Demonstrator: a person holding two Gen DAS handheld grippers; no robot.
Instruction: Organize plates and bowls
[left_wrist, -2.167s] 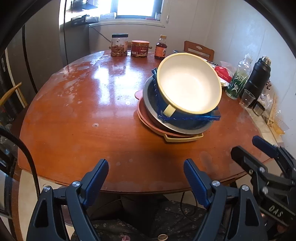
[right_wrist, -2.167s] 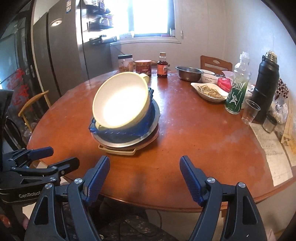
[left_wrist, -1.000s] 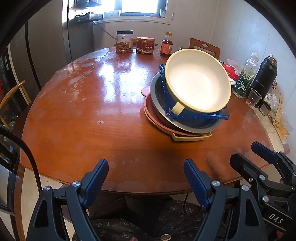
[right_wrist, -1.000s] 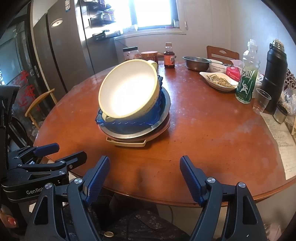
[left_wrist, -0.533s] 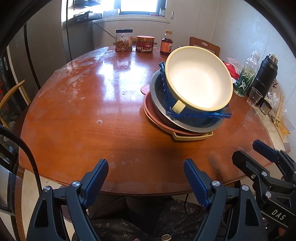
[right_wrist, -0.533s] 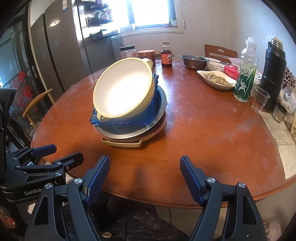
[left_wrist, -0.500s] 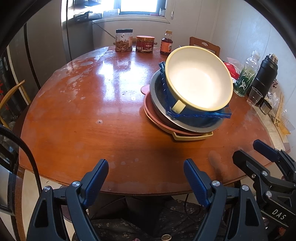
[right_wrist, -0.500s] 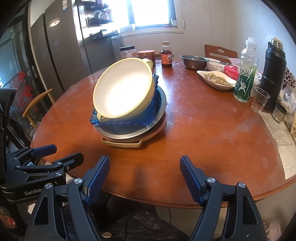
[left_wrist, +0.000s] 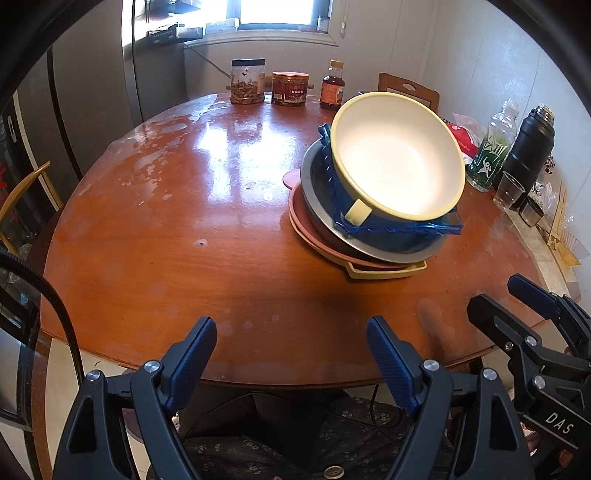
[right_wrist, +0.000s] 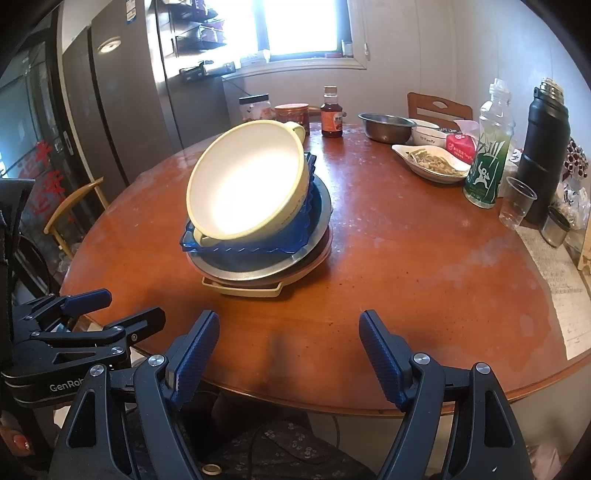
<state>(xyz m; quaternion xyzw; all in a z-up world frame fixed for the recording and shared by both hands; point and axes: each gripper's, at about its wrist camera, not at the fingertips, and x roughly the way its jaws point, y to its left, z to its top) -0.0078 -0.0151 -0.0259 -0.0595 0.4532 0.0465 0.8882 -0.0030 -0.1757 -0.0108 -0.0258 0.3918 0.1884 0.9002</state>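
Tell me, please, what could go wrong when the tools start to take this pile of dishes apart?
1. The cream bowl sits tilted on the blue dish; a nudge could make it slide off.
2. The pile is uneven: lifting the metal plate or pink plate first may topple everything above.
3. The green bottle and plastic cup stand nearby; a wide swing of the right tool might knock them over.

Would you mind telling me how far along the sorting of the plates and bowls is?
Nothing looks sorted: the cream bowl sits tilted on the blue glass dish, metal plate, pink plate and cream tray. The left gripper and right gripper are open, holding nothing. The whole stack remains.
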